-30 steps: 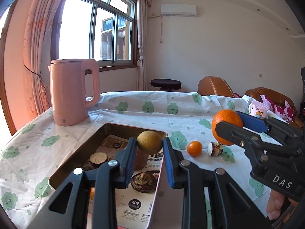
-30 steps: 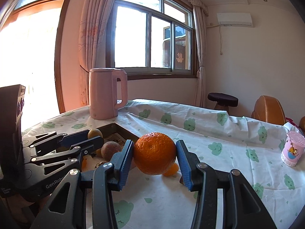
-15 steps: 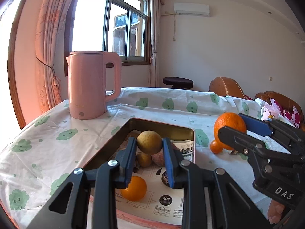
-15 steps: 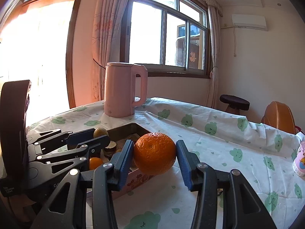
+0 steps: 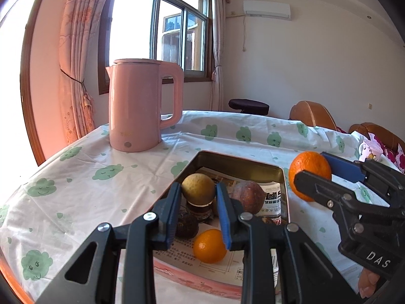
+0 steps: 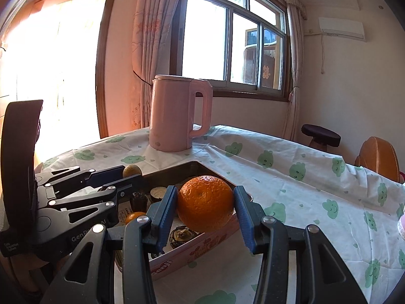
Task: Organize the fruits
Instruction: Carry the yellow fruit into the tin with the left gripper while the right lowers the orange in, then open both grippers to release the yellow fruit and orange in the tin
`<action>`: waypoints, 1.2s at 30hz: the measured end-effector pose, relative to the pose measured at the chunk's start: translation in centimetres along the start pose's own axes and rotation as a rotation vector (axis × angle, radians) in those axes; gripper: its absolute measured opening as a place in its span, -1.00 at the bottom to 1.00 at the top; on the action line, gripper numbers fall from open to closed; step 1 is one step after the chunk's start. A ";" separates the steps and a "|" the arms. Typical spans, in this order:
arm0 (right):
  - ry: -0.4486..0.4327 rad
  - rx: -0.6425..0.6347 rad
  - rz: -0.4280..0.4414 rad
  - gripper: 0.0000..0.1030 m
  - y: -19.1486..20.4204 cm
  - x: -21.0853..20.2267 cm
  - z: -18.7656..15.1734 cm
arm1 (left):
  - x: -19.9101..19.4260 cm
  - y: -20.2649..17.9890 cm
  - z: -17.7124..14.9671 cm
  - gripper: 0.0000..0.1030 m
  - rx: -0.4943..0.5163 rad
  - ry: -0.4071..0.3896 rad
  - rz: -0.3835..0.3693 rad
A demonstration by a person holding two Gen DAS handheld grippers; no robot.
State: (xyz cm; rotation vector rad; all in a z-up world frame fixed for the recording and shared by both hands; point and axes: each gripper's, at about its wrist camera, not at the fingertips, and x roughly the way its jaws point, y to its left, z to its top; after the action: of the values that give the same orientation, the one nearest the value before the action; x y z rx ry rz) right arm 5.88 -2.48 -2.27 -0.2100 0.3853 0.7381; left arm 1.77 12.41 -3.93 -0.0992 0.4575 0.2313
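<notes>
Nearest us, our left gripper (image 5: 198, 196) is clamped on a yellowish fruit (image 5: 198, 189) above the tin tray (image 5: 243, 160), where a small orange (image 5: 209, 246) lies. Right of it, our right gripper (image 6: 205, 204) clamps a big orange (image 6: 205, 203) above the tray's edge. Farther back stands a pink kettle (image 5: 141, 105).

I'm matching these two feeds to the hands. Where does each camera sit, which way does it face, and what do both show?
Left wrist: on the left gripper, looking along its fingers into the tin tray; it grips a yellow-brown fruit; the right gripper and a fingertip show.
Right wrist: on the right gripper, facing the window over the tray's corner; it grips a large orange; the left gripper shows.
Shared: pink kettle, tray, both fruits, small orange.
</notes>
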 end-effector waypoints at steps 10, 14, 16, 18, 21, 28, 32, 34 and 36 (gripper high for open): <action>0.034 -0.030 0.026 -0.07 1.6 1.6 0.1 | 0.0 1.6 -0.3 -0.42 -0.015 0.020 0.016; 0.058 -0.042 0.034 -0.06 2.3 2.5 -0.1 | 0.4 2.0 -0.5 -0.42 -0.020 0.041 0.002; 0.069 -0.047 0.038 -0.06 2.5 2.8 -0.3 | 0.6 2.2 -0.5 -0.42 -0.026 0.052 -0.005; 0.077 -0.051 0.039 -0.06 2.7 3.1 -0.4 | 0.8 2.3 -0.6 -0.42 -0.026 0.063 -0.006; 0.091 -0.053 0.038 -0.06 2.9 3.6 -0.6 | 0.9 2.3 -0.8 -0.42 -0.022 0.074 -0.004; 0.113 -0.048 0.036 -0.06 2.8 4.0 -0.7 | 1.5 2.2 -1.1 -0.42 -0.016 0.107 -0.014; 0.145 -0.050 0.035 -0.06 2.9 4.6 -0.8 | 1.7 2.2 -1.1 -0.42 -0.017 0.118 -0.013; 0.152 -0.046 0.035 -0.06 2.8 4.7 -0.8 | 1.8 2.2 -1.2 -0.42 -0.017 0.123 -0.012; 0.151 -0.041 0.037 -0.06 2.7 4.6 -0.8 | 1.9 2.2 -1.2 -0.42 -0.014 0.127 -0.011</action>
State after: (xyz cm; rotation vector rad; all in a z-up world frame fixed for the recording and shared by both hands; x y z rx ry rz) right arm 6.94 2.07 -5.02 -0.2994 0.5189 0.7694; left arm 2.36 14.69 -5.96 -0.1310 0.5813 0.2182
